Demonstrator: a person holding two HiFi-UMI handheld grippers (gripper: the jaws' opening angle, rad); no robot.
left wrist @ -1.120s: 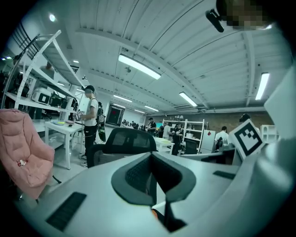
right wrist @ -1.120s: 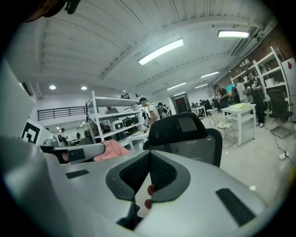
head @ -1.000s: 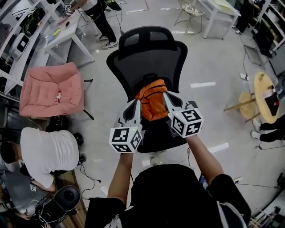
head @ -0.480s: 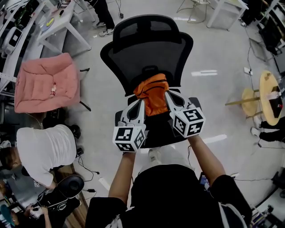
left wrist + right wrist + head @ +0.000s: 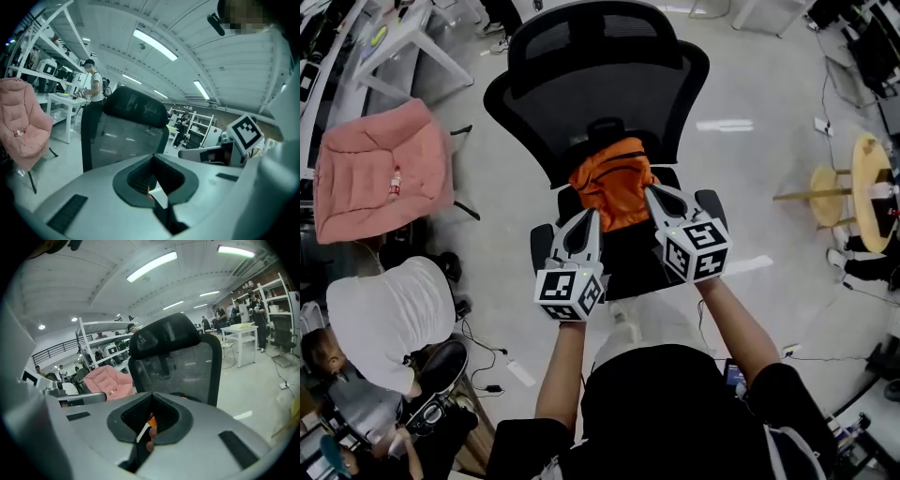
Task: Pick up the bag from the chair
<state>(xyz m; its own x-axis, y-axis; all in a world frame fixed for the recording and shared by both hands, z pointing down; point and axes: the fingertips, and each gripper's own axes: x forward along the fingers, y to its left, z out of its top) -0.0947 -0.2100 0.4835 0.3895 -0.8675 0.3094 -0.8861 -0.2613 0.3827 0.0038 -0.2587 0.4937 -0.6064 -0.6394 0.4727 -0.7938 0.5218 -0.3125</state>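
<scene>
An orange bag (image 5: pixel 609 183) lies on the seat of a black mesh-backed office chair (image 5: pixel 600 84), against its backrest. My left gripper (image 5: pixel 592 216) has its tips at the bag's left edge. My right gripper (image 5: pixel 650 192) has its tips at the bag's right edge. Both pairs of jaws are closed to a point. In the left gripper view a sliver of orange fabric shows in the pinch of the left gripper (image 5: pixel 151 191), with the chair (image 5: pixel 126 126) beyond. The right gripper (image 5: pixel 149 427) likewise shows orange between its jaws, before the chair (image 5: pixel 183 362).
A pink padded chair (image 5: pixel 380 173) stands to the left. A person in a white shirt (image 5: pixel 389 319) crouches at the lower left among cables. A round wooden table (image 5: pixel 877 192) is at the right, and a white desk (image 5: pixel 403 37) at the top left.
The chair and bag sit slightly higher and larger in the head view. Both grippers keep their places at the bag's two sides, jaws still closed.
</scene>
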